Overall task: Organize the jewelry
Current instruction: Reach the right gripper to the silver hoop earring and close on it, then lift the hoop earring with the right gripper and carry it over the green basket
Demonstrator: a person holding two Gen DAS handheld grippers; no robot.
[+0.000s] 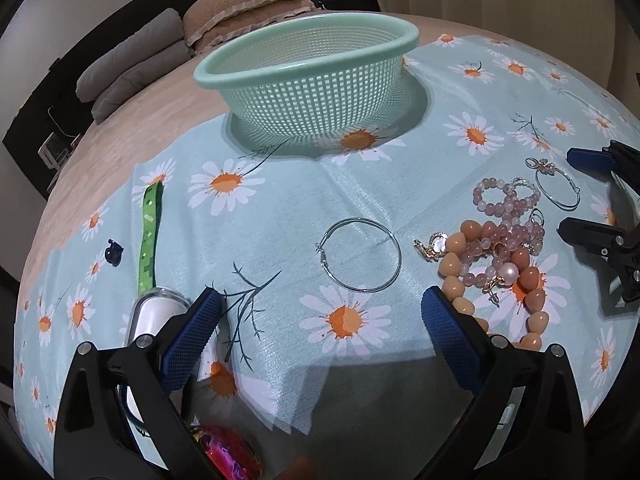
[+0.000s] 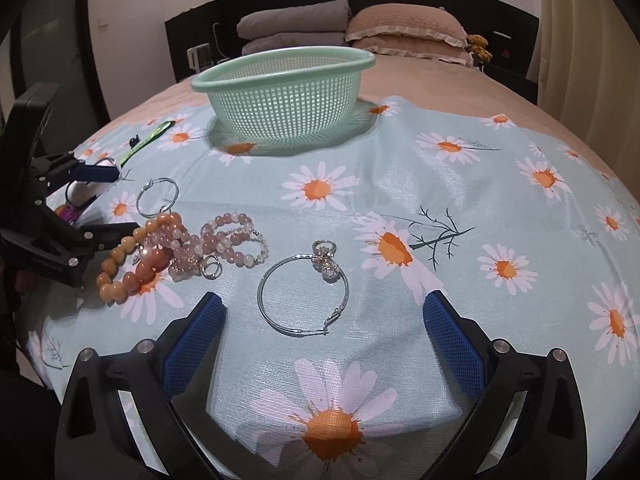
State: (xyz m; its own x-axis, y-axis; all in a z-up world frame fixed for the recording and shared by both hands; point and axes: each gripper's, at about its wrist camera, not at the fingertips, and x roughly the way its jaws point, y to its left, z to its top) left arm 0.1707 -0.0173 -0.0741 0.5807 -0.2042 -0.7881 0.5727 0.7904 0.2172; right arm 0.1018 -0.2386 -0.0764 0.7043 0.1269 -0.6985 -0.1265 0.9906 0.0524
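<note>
Thin silver hoop [image 2: 303,295] lying flat, clasp toward right tool [image 2: 322,312], left tool [image 1: 322,306] also released, basket [image 2: 256,72] upright

My left gripper [image 1: 320,312] hangs low with its jaws spread wide, blue pads [image 1: 448,332] facing inward, nothing between them; my right gripper [image 2: 322,314] sits level beside it, jaws equally wide and bare; both point forward, well apart.

Basket [image 2: 286,96] behind jewelry pile [image 2: 176,248]
</note>
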